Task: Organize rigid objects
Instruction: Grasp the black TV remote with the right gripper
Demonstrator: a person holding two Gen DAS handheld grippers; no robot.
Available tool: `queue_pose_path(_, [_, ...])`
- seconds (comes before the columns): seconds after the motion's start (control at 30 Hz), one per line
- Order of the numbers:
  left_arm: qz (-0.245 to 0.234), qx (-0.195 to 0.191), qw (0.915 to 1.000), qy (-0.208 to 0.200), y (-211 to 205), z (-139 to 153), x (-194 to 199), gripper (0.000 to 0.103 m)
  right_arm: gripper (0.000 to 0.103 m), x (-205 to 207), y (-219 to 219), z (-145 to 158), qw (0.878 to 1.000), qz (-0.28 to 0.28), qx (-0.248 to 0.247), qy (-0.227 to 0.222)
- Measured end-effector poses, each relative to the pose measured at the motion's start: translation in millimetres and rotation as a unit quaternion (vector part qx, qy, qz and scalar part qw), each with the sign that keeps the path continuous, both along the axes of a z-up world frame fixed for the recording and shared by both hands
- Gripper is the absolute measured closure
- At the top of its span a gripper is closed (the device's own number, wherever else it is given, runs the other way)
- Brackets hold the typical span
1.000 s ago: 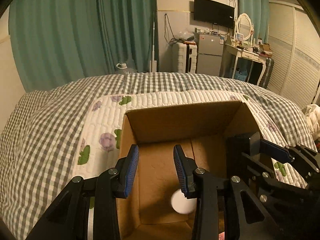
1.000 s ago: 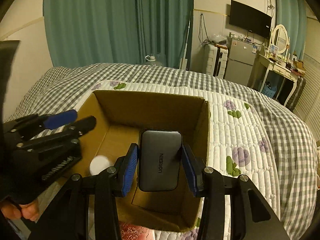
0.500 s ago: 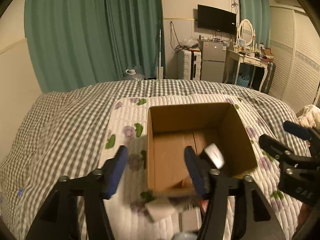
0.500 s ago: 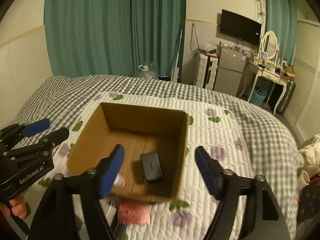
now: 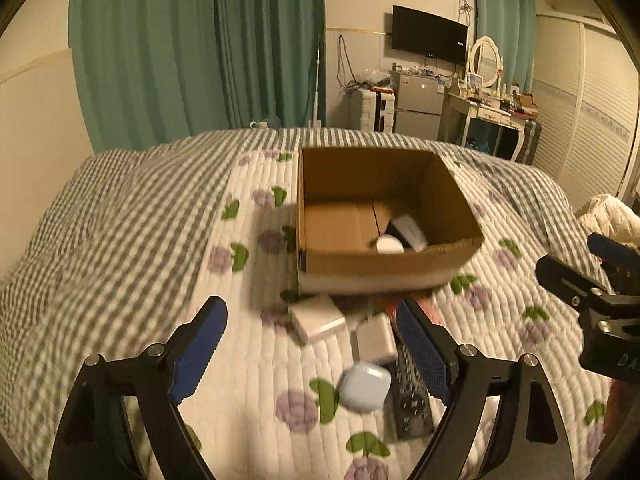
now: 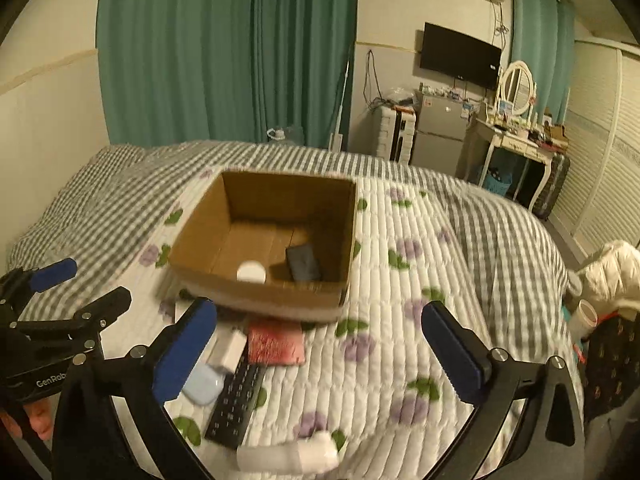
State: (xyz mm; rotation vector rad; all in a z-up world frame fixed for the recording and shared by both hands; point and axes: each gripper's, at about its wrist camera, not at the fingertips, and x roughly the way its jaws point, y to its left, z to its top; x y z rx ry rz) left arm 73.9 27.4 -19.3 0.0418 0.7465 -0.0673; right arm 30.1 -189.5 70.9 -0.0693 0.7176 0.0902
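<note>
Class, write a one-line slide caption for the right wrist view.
Open right gripper above quilt clutter, facing a cardboard box holding a power bank and white round item.

My gripper pads (image 6: 185, 350): blue on black frames. Cardboard box (image 6: 256, 290): brown. Inside it, a white round case (image 6: 251, 271) and a dark grey power bank (image 6: 304, 263). Quilt (image 6: 404, 344): white, purple flowers with green leaves. Blanket (image 5: 120, 208): grey-white check. Remote (image 6: 236, 404): black. Pouch (image 6: 275, 343): red (pattern unclear). Earbud case (image 5: 365, 387): pale blue.
</note>
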Motion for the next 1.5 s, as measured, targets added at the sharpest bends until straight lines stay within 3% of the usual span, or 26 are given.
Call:
queue_pose_path(0.27, [0.007, 0.004, 1.0, 0.004, 6, -48, -13, 0.014, 0.0, -2, 13, -68, 0.998, -0.009, -0.001, 0.065])
queue_pose_path(0.5, [0.012, 0.022, 0.9994, 0.023, 15, -78, -7, 0.014, 0.002, 11, 39, -123, 0.991, 0.019, -0.014, 0.129])
queue_pose_path(0.6, [0.01, 0.019, 0.9992, 0.033, 18, -85, -4, 0.014, 0.012, 18, 48, -140, 0.986, 0.036, -0.008, 0.161])
queue_pose_path(0.73, [0.017, 0.015, 0.9988, 0.044, 23, -92, 0, 0.014, 0.033, 27, 59, -163, 0.98, 0.051, -0.004, 0.191])
queue_pose_path(0.93, [0.032, 0.005, 0.9978, 0.058, 31, -95, 4, 0.014, 0.037, 48, 68, -185, 0.975, 0.058, 0.023, 0.215])
queue_pose_path(1.0, [0.033, 0.005, 0.9977, 0.059, 31, -95, 4, 0.014, 0.044, 51, 72, -189, 0.975, 0.063, 0.017, 0.212])
queue_pose_path(1.03, [0.032, 0.007, 0.9977, 0.059, 30, -95, 4, 0.014, 0.057, 50, 74, -189, 0.975, 0.07, 0.022, 0.212])
queue_pose_path(1.13, [0.027, 0.016, 0.9977, 0.061, 25, -94, 2, 0.014, 0.06, 40, 74, -182, 0.977, 0.073, 0.01, 0.201])
queue_pose_path(1.37, [-0.005, 0.037, 0.9962, 0.079, -7, -103, -4, 0.014, 0.066, 11, 40, -149, 0.981, 0.055, 0.047, 0.18])
queue_pose_path(1.5, [-0.027, 0.036, 0.9937, 0.103, -27, -115, -2, 0.016, 0.081, 5, 30, -134, 0.987, 0.045, 0.014, 0.153])
